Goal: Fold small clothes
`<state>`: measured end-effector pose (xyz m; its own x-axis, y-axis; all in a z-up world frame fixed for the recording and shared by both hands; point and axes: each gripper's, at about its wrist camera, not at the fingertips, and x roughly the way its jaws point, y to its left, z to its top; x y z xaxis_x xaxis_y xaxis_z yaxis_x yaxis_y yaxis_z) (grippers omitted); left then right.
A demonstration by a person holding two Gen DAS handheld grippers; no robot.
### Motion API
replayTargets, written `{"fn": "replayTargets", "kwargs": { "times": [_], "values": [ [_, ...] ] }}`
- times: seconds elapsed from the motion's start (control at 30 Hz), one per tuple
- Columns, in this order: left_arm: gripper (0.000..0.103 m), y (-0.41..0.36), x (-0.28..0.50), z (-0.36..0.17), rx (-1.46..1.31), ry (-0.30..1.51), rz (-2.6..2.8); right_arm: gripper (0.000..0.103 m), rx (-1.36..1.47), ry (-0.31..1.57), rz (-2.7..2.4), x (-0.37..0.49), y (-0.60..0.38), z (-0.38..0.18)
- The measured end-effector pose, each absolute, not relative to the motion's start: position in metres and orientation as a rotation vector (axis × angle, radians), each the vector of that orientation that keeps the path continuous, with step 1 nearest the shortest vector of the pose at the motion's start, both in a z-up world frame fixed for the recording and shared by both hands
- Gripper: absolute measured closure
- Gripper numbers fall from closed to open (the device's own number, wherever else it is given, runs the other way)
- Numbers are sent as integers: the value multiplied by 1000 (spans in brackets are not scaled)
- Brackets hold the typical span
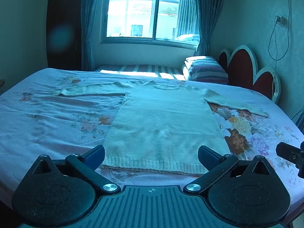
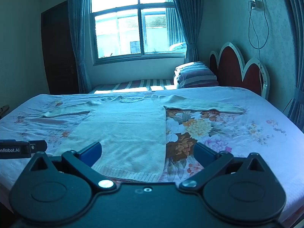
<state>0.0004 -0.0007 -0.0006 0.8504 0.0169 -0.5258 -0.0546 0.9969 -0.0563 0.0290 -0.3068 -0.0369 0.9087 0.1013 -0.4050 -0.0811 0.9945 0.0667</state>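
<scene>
A cream knitted sweater [image 1: 161,125] [image 2: 123,133] lies flat on the bed, neck toward the window, hem toward me. Both sleeves [image 1: 89,91] [image 1: 237,104] are spread out sideways. My left gripper [image 1: 152,154] hovers over the hem, wide open, its fingers about as wide apart as the hem, nothing between them. My right gripper [image 2: 148,152] is wide open too, above the sweater's right hem corner and the floral sheet, apart from the fabric. In the left wrist view the right gripper's finger [image 1: 288,154] shows at the right edge. The left gripper's finger [image 2: 24,149] appears at the left of the right wrist view.
A floral bedsheet [image 1: 47,117] [image 2: 247,133] covers the bed. Folded striped bedding [image 1: 207,70] [image 2: 195,74] sits at the far side by a red scalloped headboard [image 1: 243,66] [image 2: 233,68]. A window [image 1: 152,13] with curtains is behind; a cable [image 2: 258,28] hangs on the right wall.
</scene>
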Motion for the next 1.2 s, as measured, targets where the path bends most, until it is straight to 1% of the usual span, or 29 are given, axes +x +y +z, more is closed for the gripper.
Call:
{"fn": "replayTargets", "kwargs": {
  "times": [1.2],
  "values": [
    [0, -5, 3, 0, -73, 555, 40, 0, 52, 417, 91, 34, -313, -36]
  ]
}}
